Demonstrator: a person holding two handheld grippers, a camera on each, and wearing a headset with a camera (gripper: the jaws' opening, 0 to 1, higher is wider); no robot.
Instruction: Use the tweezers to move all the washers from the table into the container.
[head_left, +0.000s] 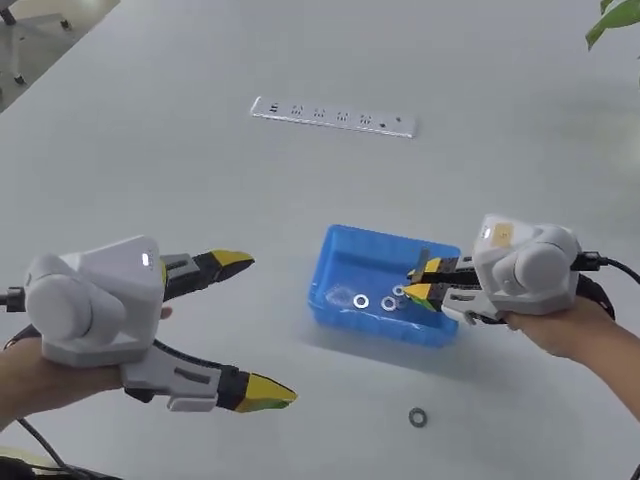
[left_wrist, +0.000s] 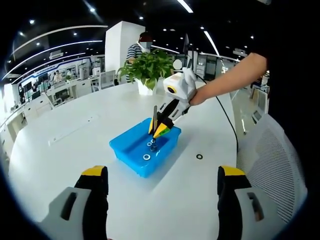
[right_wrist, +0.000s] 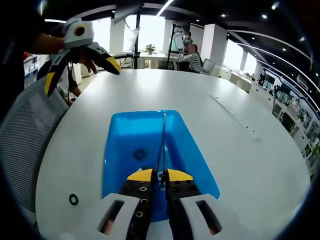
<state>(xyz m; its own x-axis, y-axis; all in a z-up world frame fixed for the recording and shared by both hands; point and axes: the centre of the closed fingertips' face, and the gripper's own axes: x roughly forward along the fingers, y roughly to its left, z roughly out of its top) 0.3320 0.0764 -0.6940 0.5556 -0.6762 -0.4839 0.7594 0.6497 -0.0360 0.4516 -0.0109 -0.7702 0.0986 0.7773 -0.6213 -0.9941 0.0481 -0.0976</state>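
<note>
Right tongs (head_left: 420, 280) pinch tweezers (right_wrist: 162, 145), tips low in container (head_left: 380, 237); left tongs (head_left: 265, 328) wide, empty. Loosen gently there; one washer (head_left: 418, 416) waits on desk (head_left: 200, 180).

- Left gripper (head_left: 258, 328): rounded white-grey housing with a small lit indicator light (head_left: 146, 260) at 12 o'clock on its top face. Two black jaws end in yellow tips edged with green.
- In the left gripper view, each grey jaw base carries one dark oblong slot (left_wrist: 69, 206) below a black section and a yellow cap.
- Right gripper (head_left: 418, 280): matching white-grey housing with an orange-yellow label (head_left: 498, 235) on top. A black cable (head_left: 612, 266) exits at 3 o'clock.
- In the right gripper view, small screws (right_wrist: 143, 189) sit in rows along the black jaw sections.
</note>
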